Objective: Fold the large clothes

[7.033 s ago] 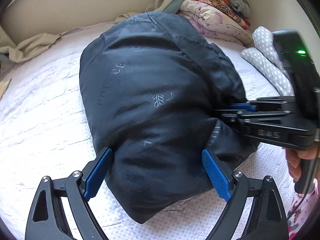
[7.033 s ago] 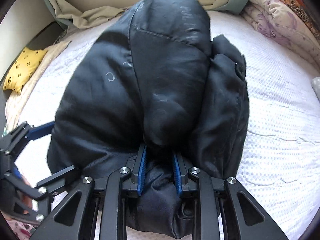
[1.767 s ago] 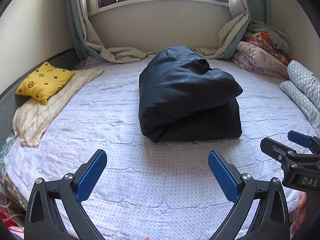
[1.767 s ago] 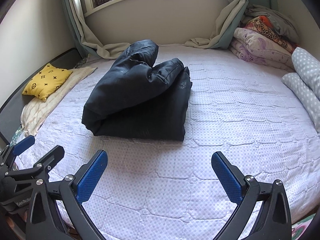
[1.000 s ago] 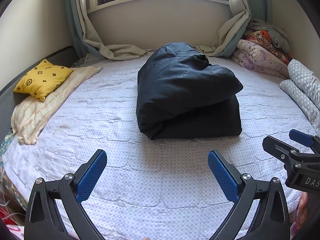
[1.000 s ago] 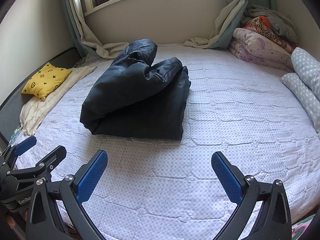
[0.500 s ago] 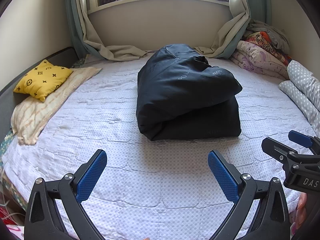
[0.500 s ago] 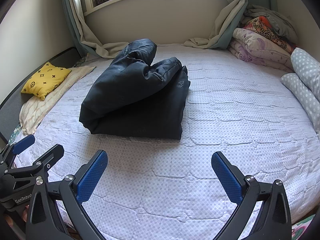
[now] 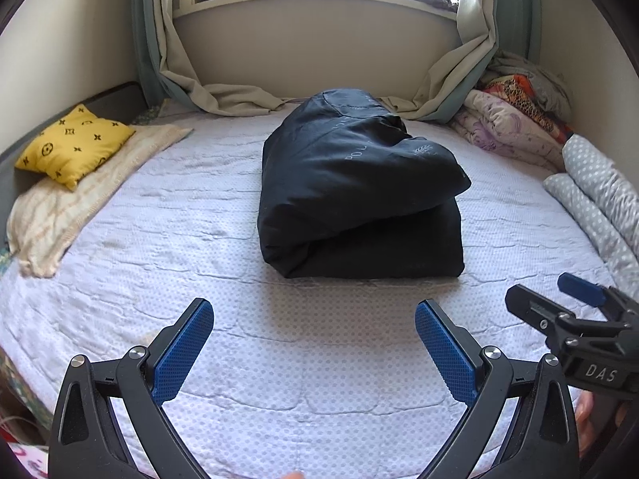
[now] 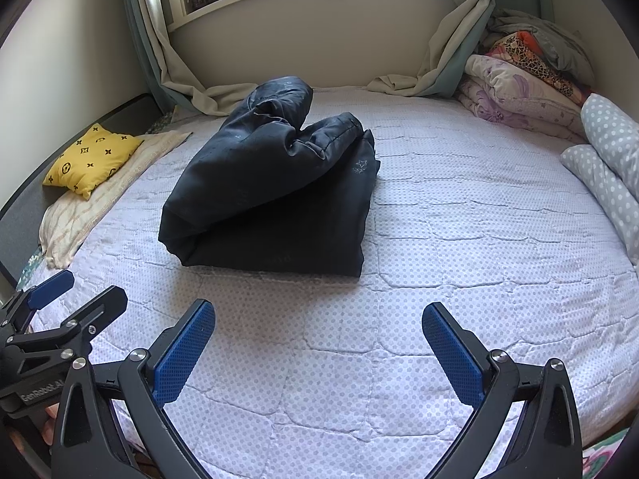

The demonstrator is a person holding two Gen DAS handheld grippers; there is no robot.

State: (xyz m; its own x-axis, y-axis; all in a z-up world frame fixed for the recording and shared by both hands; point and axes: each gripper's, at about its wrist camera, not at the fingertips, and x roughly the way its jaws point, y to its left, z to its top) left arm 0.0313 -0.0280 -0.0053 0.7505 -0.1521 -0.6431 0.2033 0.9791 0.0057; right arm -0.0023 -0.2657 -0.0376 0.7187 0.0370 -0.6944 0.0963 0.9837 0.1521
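A dark navy puffy jacket (image 9: 355, 187) lies folded into a thick bundle in the middle of the bed (image 9: 303, 359), its upper half doubled over the lower half. The right wrist view shows the same jacket (image 10: 271, 195) left of centre. My left gripper (image 9: 313, 353) hovers open over the bed's near part, well short of the jacket, nothing between its blue pads. My right gripper (image 10: 317, 353) is open too, equally far back and empty. Each gripper shows at the edge of the other's view: the right gripper (image 9: 559, 303) and the left gripper (image 10: 76, 291).
A yellow patterned pillow (image 9: 74, 143) rests on a cream blanket (image 9: 68, 199) at the bed's left edge. Folded quilts (image 9: 515, 119) and a grey dotted bolster (image 9: 599, 195) line the right side. Curtains (image 9: 215, 92) drape onto the bed's far end under a windowsill.
Seven seconds ago both grippers were at the jacket, the right one shut on its fabric. Both have since let go and drawn back; over the last second they barely moved.
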